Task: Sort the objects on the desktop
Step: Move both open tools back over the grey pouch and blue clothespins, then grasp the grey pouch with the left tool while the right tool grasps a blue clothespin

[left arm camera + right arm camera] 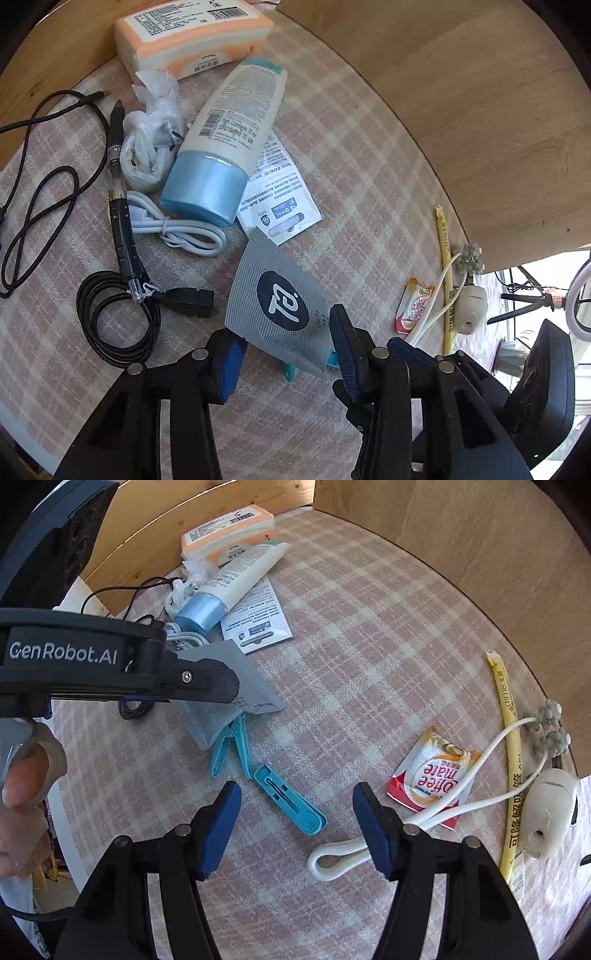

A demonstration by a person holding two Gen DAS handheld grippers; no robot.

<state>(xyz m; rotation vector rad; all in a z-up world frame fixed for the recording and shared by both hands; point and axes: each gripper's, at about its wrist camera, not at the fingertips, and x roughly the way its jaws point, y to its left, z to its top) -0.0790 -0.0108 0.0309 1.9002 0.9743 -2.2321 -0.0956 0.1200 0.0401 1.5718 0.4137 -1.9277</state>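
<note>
A grey striped sachet point(280, 306) with a dark round logo lies on the plaid cloth point(369, 184). My left gripper point(288, 350) is closed across its near end, and both blue pads point(231, 365) touch its side edges. From the right wrist view the left gripper point(207, 683) sits on top of the grey sachet point(229, 709), which looks buckled. A teal folding clip point(288, 797) lies partly under the sachet. My right gripper point(297, 823) hangs open just over the clip's round end, gripping nothing. A white cord loop point(332, 856) touches its right finger.
A blue-capped tube point(221, 140), tissue pack point(192, 33), pen point(120, 192), white cable point(173, 225), black cables point(118, 317) and white sachet point(277, 192) crowd the far left. A Coffee-mate sachet point(432, 775), yellow stick point(511, 760) and white gadget point(546, 812) lie right. Wooden walls point(461, 535) close the back.
</note>
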